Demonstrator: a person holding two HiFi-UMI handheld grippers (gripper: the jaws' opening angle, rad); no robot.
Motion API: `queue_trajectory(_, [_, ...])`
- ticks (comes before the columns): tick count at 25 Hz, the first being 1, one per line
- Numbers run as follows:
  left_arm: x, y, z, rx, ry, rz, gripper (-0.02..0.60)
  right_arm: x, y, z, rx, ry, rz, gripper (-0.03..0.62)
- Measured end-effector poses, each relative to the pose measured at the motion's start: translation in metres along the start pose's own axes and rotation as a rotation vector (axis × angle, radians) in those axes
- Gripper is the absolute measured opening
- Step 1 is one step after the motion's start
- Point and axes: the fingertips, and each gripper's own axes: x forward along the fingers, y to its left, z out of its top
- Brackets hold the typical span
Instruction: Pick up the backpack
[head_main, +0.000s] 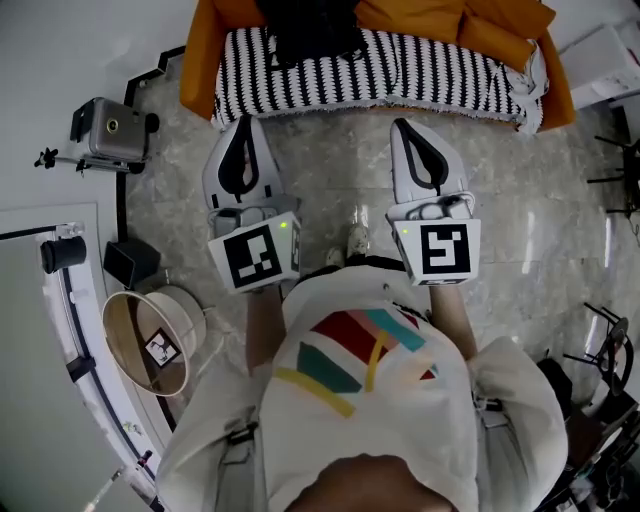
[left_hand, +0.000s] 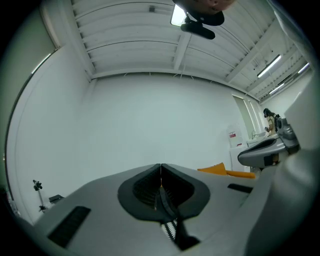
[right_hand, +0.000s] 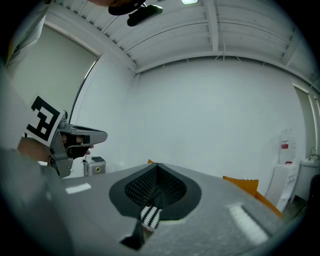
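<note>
Head view: black backpack (head_main: 305, 30) lies on the striped throw (head_main: 420, 75) of an orange sofa (head_main: 195, 60), well ahead of the left gripper (head_main: 243, 125) and right gripper (head_main: 402, 127). Both are held level side by side, seemingly poised to approach.
Left gripper view: jaws clenched together, nothing between.
Right gripper view: jaws likewise pressed together, empty.

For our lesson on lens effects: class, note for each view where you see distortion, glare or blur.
Head view: fisheye bows the striped cover; light is even, detail sharp. Left gripper view: black round vignette, curved ceiling beams, glare at the ceiling light, the near left hand-held gripper soft. Right gripper view: same vignette and curving; the right hand-held gripper slightly blurred.
</note>
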Motion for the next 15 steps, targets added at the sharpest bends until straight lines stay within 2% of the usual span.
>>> queue_trajectory(5, [0.035,-0.014,-0.001,0.02,-0.013,0.021,0.015,0.013,-0.041,-0.007,0.002,-0.01,-0.012,0.005])
queue_trajectory(10, [0.053,-0.004,0.009,-0.015,-0.045,0.04,0.015,0.026,-0.046,0.005,-0.026,-0.054,0.005,0.005])
queue_trajectory(15, [0.082,-0.001,0.01,-0.002,-0.08,0.021,0.015,0.047,-0.06,0.007,-0.026,-0.071,-0.022,0.005])
